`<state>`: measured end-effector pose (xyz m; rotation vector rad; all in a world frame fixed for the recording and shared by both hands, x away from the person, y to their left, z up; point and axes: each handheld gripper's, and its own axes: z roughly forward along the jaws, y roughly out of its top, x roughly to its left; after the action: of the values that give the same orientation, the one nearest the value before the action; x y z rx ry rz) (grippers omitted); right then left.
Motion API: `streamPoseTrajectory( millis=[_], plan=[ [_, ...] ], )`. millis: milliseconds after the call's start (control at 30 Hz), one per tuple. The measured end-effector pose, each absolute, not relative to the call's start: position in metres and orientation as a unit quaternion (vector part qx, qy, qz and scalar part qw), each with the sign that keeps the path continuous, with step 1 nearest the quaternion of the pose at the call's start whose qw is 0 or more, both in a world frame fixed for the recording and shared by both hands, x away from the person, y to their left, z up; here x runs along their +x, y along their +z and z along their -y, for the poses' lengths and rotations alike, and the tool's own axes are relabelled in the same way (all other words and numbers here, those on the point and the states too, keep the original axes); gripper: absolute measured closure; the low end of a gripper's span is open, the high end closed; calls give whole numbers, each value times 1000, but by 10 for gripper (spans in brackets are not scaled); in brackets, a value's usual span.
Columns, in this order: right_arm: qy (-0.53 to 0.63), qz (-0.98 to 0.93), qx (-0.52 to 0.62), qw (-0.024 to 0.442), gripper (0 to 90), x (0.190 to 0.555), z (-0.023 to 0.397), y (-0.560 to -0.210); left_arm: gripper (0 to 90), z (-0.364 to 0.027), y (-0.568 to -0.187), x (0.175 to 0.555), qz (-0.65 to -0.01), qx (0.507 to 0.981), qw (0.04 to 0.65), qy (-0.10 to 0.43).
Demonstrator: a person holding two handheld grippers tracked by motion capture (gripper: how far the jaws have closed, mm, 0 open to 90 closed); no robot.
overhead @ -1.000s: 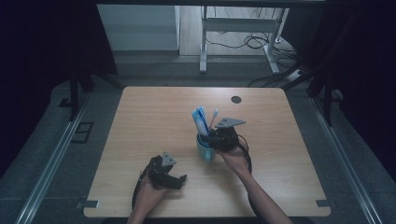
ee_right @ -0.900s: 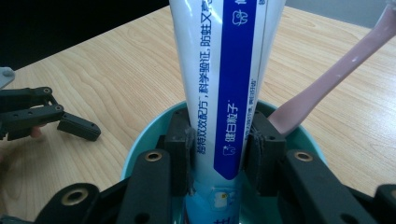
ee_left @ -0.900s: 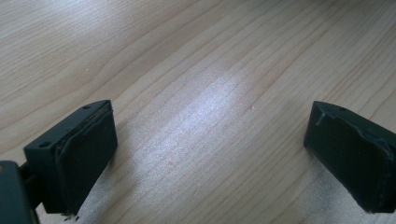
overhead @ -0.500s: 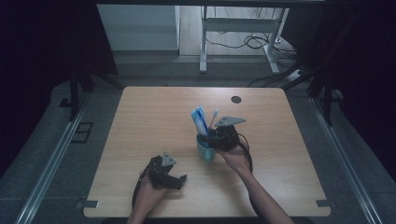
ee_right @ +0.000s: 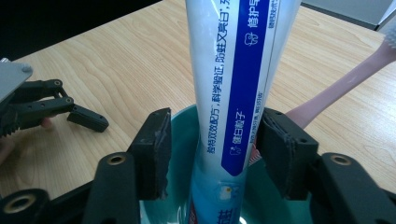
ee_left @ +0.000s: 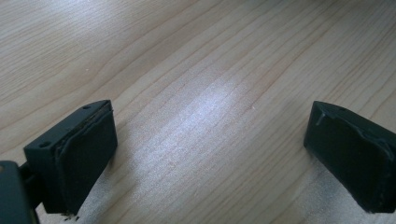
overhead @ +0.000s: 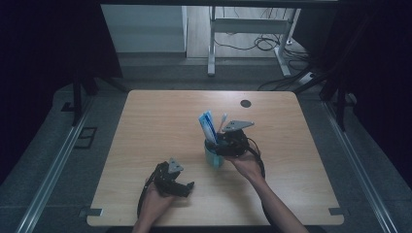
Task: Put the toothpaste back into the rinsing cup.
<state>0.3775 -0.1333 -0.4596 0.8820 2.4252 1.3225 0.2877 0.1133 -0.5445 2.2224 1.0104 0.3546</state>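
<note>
A teal cup stands near the middle of the wooden table. A white-and-blue toothpaste tube and a pink toothbrush stand in it. My right gripper reaches in from the right at the cup's mouth. In the right gripper view the tube stands between the jaws of that gripper above the cup rim. The jaws have just been opening, with a gap on the left side, and the toothbrush leans off to the right. My left gripper rests open on the table near the front edge.
A dark round hole sits near the table's far edge. Beyond it are a metal frame and cables on the floor. In the left gripper view, bare wood lies between the pads of the left gripper.
</note>
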Motion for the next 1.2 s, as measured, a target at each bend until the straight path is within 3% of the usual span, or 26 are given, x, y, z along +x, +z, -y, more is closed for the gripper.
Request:
streamPoseTrajectory(
  millis=[1200],
  plan=[
    [434,-848,283,108,207,370,139,-447,27,-113,-544,288,-386,851,330,135]
  ],
)
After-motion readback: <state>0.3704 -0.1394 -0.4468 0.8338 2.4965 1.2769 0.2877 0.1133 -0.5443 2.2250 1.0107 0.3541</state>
